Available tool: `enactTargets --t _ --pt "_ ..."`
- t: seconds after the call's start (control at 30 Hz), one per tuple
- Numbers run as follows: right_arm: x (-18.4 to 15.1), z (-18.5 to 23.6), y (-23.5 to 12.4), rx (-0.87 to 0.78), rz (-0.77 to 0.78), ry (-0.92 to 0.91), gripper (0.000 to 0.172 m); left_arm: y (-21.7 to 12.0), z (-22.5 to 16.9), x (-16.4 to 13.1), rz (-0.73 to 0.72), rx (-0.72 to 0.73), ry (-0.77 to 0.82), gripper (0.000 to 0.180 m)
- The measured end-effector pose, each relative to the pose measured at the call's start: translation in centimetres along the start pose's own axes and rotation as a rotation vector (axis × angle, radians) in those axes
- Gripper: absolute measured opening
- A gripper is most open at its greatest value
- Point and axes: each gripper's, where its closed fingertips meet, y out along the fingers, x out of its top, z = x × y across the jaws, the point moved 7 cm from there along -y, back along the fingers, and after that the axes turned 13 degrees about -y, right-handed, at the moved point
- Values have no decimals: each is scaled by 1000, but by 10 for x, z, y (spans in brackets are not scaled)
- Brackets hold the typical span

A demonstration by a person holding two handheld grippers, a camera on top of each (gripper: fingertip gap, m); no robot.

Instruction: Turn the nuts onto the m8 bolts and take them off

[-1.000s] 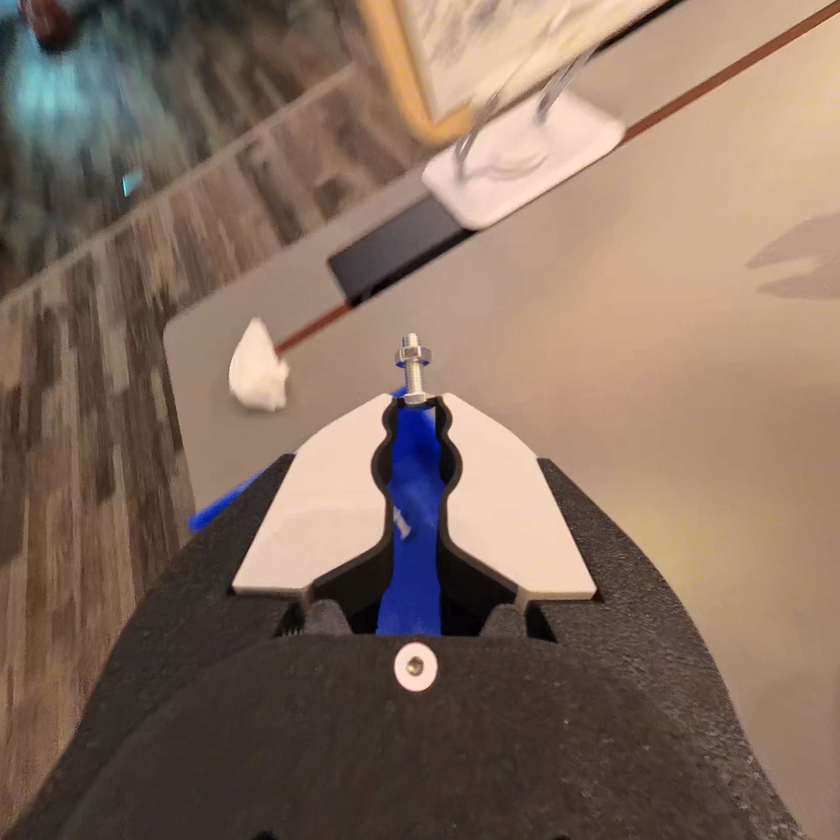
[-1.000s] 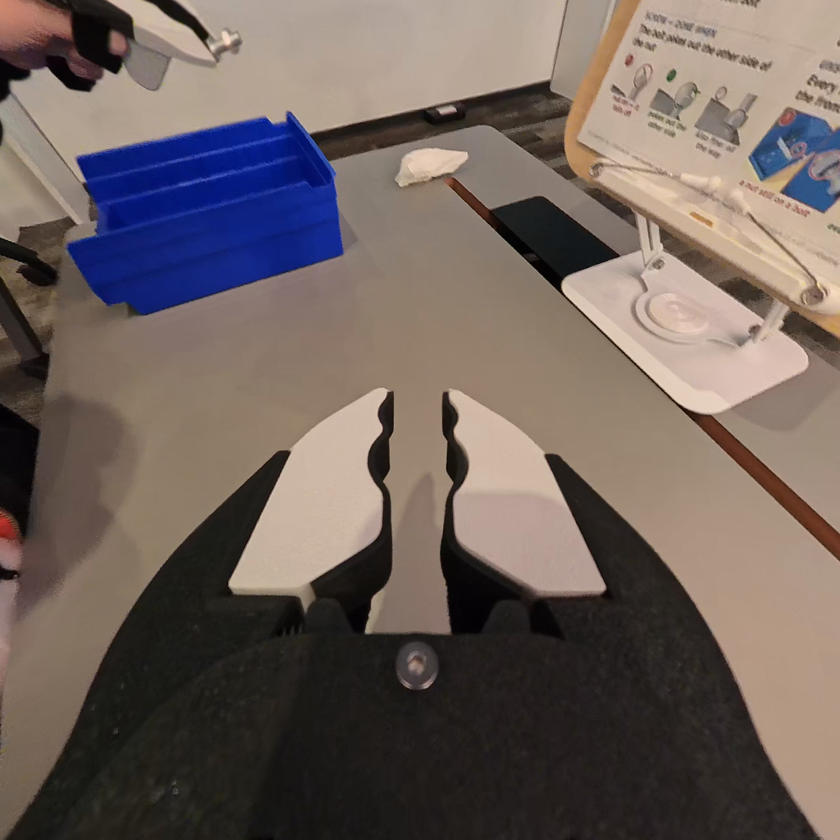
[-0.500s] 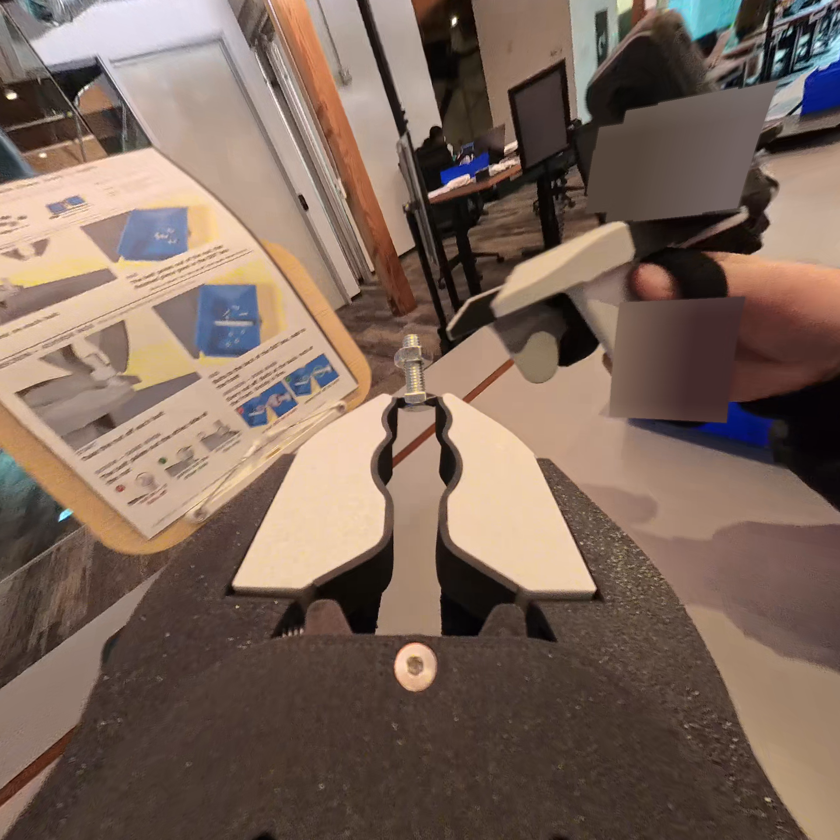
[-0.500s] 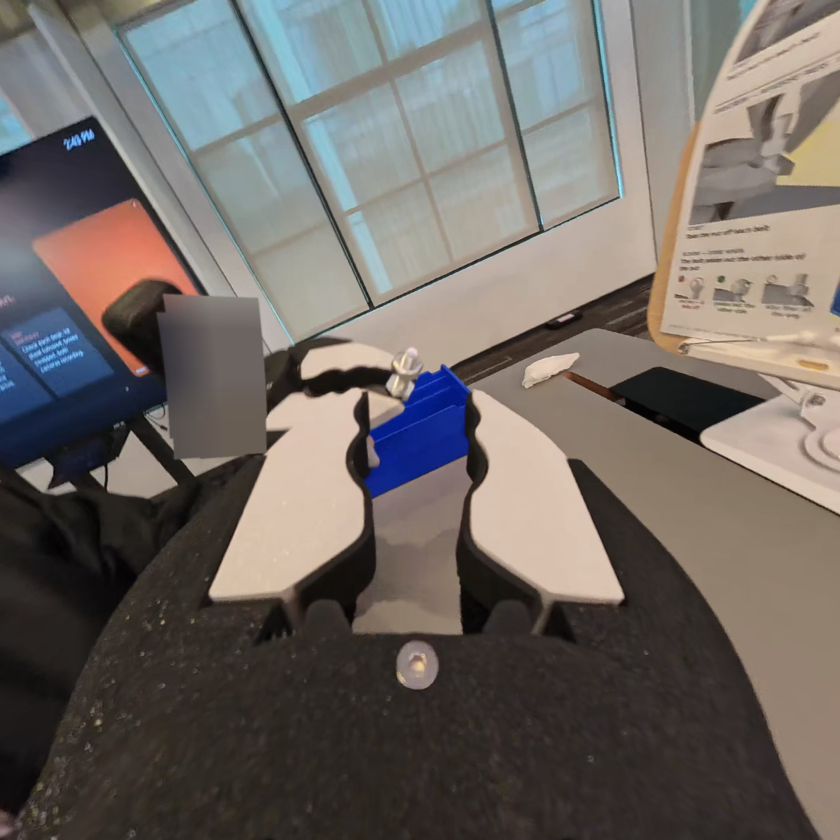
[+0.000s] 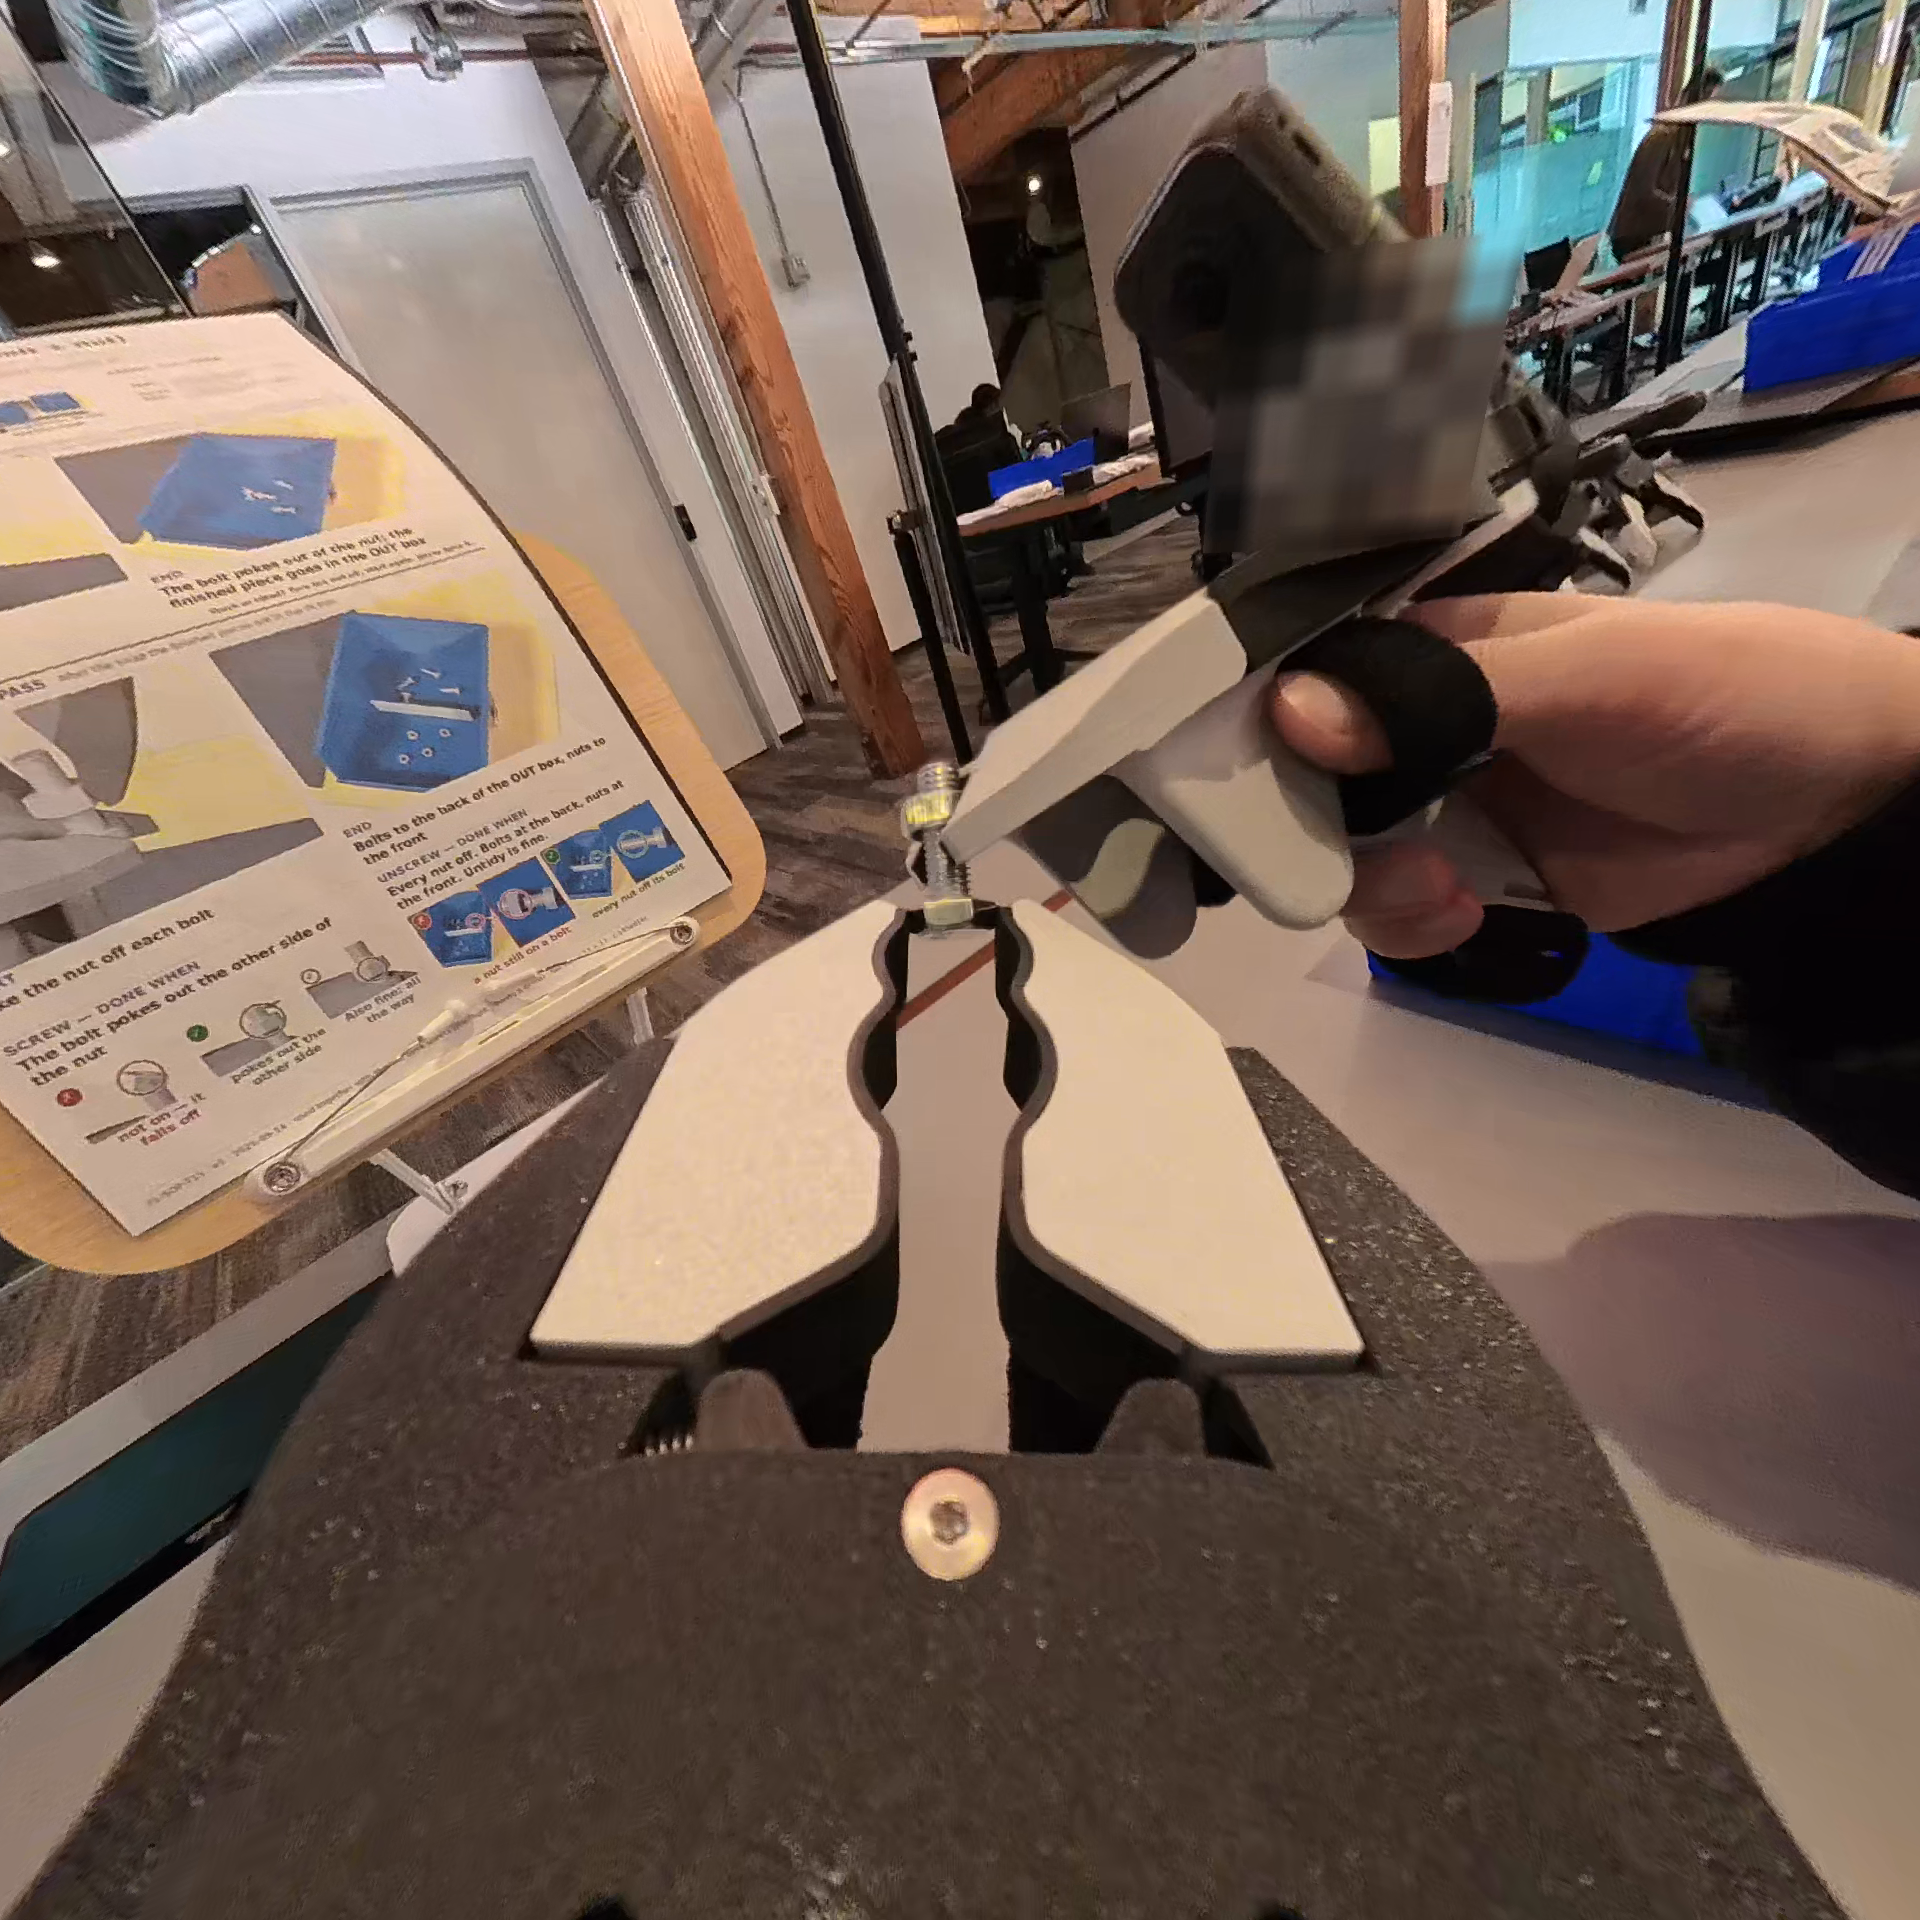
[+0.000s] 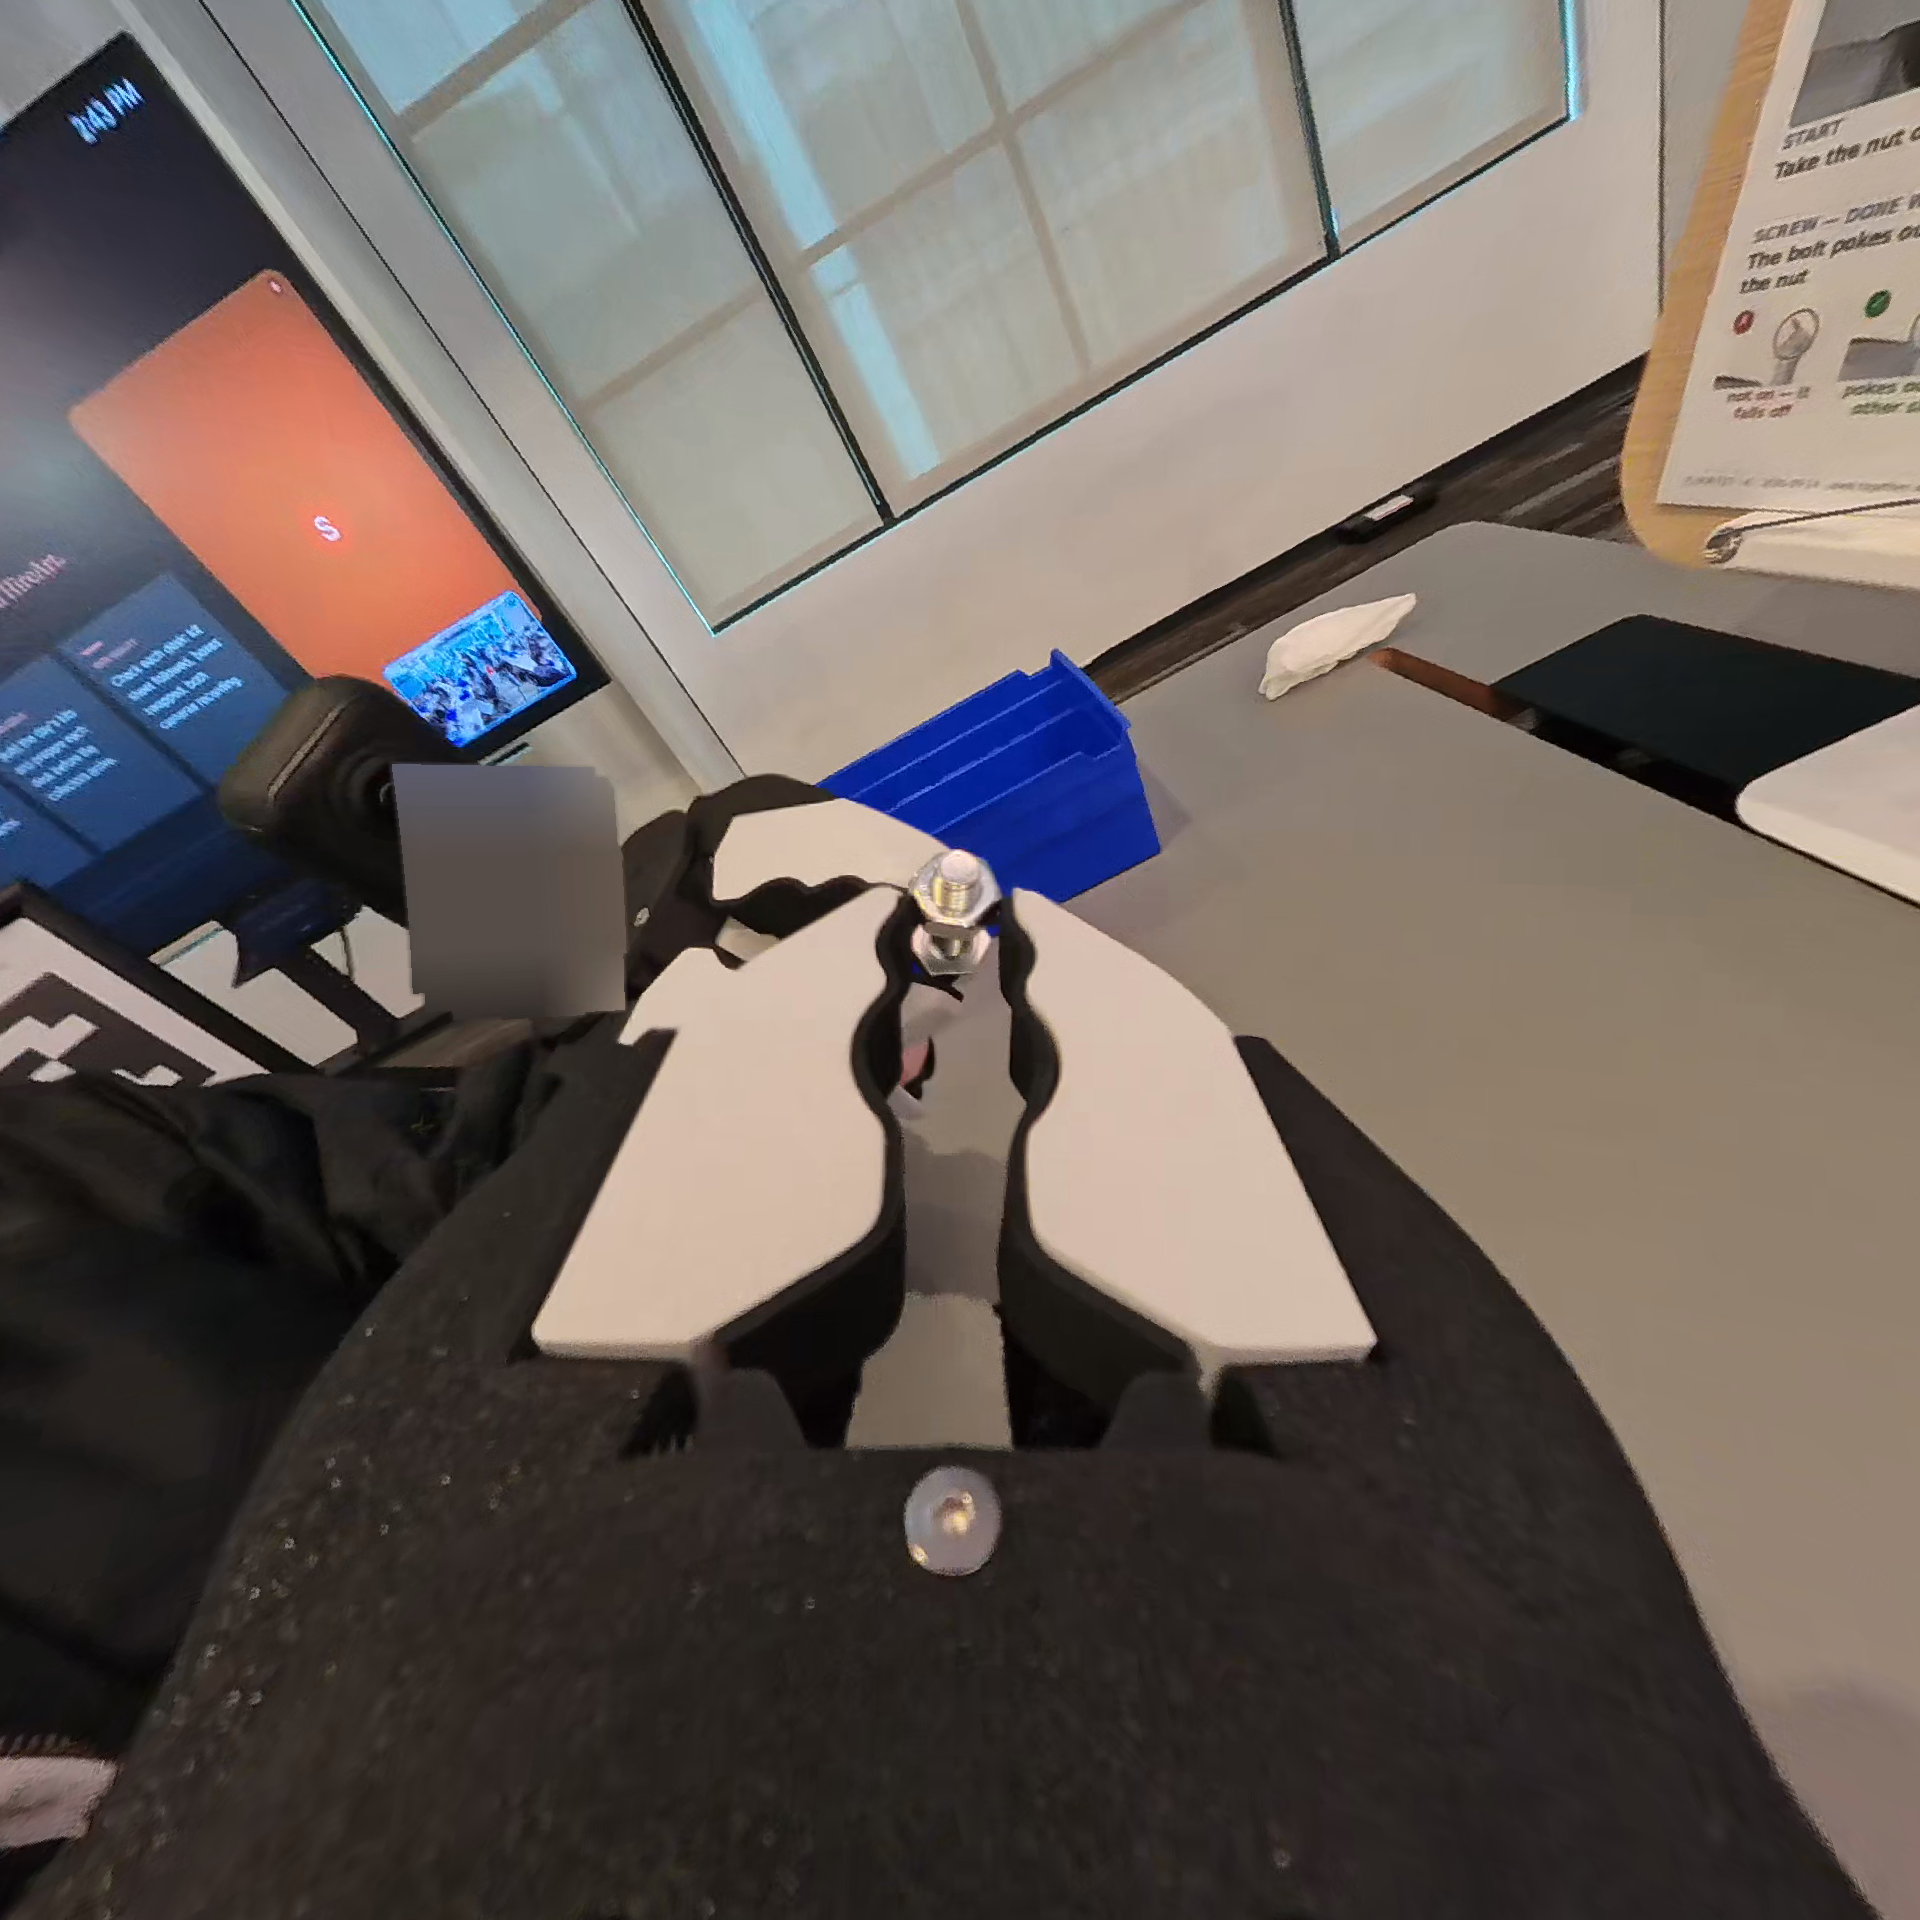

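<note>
The left tool (image 5: 948, 916) clamps the hex head of a silver threaded steel bolt (image 5: 943, 883) held upright above the grey table (image 6: 1455, 1039); the right tool (image 6: 951, 914) pinches the silver hex nut (image 6: 951, 902) near its tip

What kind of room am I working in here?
Probably an open-plan office or lab workspace: rows of desks with monitors, exposed timber posts, a large wall screen, and an illustrated instruction board on a stand beside the grey table.
</note>
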Motion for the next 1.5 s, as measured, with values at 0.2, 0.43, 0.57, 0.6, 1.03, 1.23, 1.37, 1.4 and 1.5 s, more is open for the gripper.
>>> enactTargets --t 0.2,0.43,0.57,0.6,1.03,1.23,1.37,1.4,1.5 --pt "1 0 5 -60 62 -135 15 2 8 -4 93 -77 -12 20" --pt "-3 -1 14 -129 133 -246 15 7 16 -13 116 -151 -44 26" --pt "-6 2 21 -135 157 -287 14 6 19 -17 97 -151 1 16" --pt "-8 2 22 -145 165 -293 14 7 19 -19 103 -156 -9 16" --pt "-3 17 25 -97 110 -448 14 -2 22 -15 100 -229 -116 23" --pt "-1 24 24 -62 96 -506 14 -6 19 -9 85 -334 -185 25" --pt "-2 26 23 -42 108 -543 14 -7 17 -9 93 -364 -199 21" --pt "-2 26 23 -41 113 -559 14 -8 17 -8 95 -372 -204 21" --pt "-3 28 22 -20 118 -587 14 -9 14 -8 99 -397 -194 18"
